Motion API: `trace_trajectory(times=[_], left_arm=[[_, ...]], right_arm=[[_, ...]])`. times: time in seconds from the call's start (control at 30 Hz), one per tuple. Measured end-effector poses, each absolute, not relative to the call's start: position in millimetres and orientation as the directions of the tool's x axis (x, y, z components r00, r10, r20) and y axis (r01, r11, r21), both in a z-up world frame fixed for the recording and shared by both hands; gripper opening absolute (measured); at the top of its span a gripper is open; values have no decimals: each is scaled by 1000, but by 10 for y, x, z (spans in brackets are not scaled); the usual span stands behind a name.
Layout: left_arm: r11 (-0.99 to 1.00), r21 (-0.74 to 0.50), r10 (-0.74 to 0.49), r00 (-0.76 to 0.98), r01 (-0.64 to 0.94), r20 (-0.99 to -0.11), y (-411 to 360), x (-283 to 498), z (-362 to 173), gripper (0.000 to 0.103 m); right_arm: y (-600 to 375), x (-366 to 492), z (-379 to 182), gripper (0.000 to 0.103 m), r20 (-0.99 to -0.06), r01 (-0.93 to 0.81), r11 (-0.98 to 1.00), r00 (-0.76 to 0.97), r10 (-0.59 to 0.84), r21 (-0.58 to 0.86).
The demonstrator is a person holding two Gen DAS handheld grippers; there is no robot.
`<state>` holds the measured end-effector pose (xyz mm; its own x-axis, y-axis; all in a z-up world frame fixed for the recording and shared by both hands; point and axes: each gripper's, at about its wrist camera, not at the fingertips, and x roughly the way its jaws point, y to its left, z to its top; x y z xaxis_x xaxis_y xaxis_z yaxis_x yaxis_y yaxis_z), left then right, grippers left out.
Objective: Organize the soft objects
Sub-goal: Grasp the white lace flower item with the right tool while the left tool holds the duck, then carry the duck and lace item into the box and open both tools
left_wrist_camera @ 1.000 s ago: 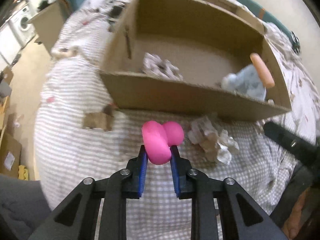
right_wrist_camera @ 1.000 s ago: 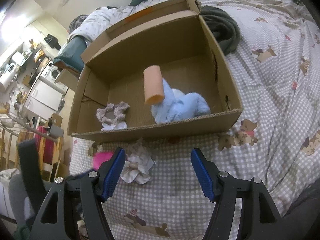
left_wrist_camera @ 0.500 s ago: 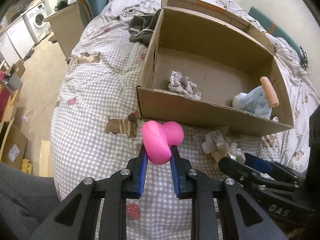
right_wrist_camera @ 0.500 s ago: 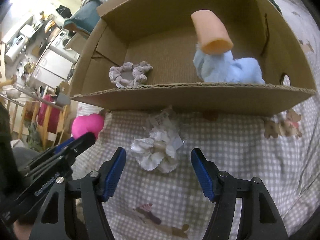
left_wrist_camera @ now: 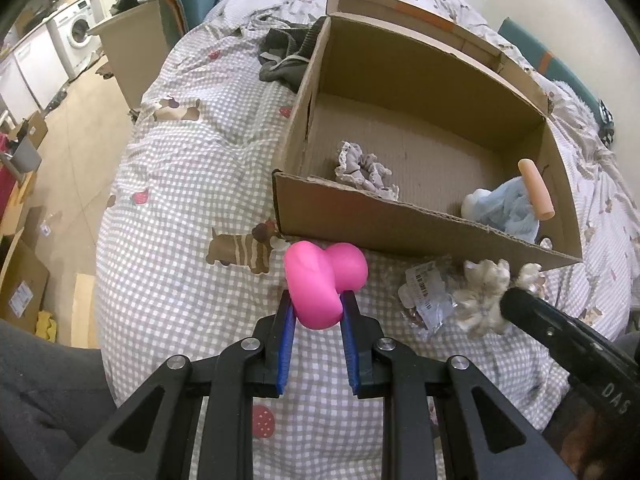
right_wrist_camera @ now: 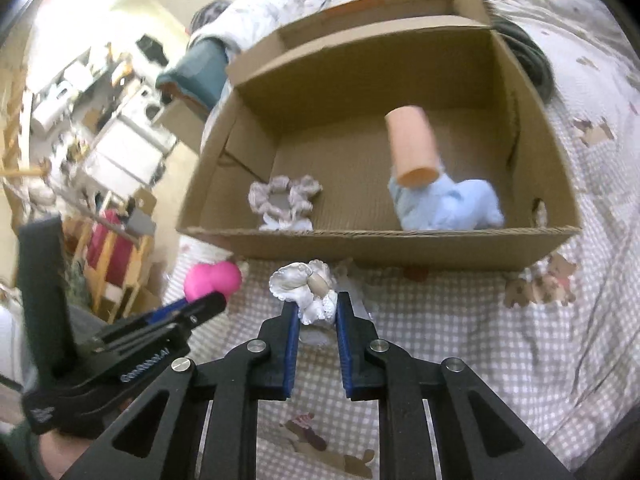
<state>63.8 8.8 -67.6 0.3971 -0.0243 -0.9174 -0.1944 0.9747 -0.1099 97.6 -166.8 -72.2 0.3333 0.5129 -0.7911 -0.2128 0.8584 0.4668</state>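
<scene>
Blue pads of the left gripper [left_wrist_camera: 316, 312] are squeezing a pink squishy toy [left_wrist_camera: 322, 280], which is bulging up and out past the fingertips. The toy is hanging over the checked bedspread [left_wrist_camera: 180, 208], just short of the near wall of the cardboard box [left_wrist_camera: 384, 224] that is lying toward one o'clock in the left wrist view. In the right wrist view the same toy [right_wrist_camera: 214, 280] is showing at about nine o'clock, near the box's front left corner.

The right gripper [right_wrist_camera: 316, 310] is closing its blue pads on a white frilly scrunchie [right_wrist_camera: 306, 290], pinching its near edge while the rest is spreading out ahead at twelve o'clock, close to the box's front wall [right_wrist_camera: 400, 246]. From the left wrist view, that scrunchie [left_wrist_camera: 482, 300] is sitting at three o'clock with a crinkled clear wrapper [left_wrist_camera: 426, 294] just beside it on the bedspread.

Inside the box, a grey-and-white scrunchie [right_wrist_camera: 284, 204] is lying against the front wall at the left. A light blue plush [right_wrist_camera: 448, 206] is resting at the right, with a peach foam cylinder [right_wrist_camera: 412, 148] leaning up out of it. Beyond the box's far left corner in the left wrist view, at about eleven o'clock, a dark grey garment [left_wrist_camera: 286, 58] is lying crumpled on the bed.
</scene>
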Motion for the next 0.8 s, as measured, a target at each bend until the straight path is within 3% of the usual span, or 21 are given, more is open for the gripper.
trace_trajectory(times=[0.17,0.5,0.8], left_arm=[[972,-111,-16,409,-208,-913,148,581,-613,20],[969,-149,-26,515,-199,-857,275,414,-169,20],[981,-134,-30,566,-143,-824,320,583,182,20]], right_arm=[[-1824,950,-684,19,-801,-165,865,329,501,473],[-2367,901,-118,19,-675,-122,809,488,554,576],[-2759,1039,206,19,-645,-125,819,555,525,560]])
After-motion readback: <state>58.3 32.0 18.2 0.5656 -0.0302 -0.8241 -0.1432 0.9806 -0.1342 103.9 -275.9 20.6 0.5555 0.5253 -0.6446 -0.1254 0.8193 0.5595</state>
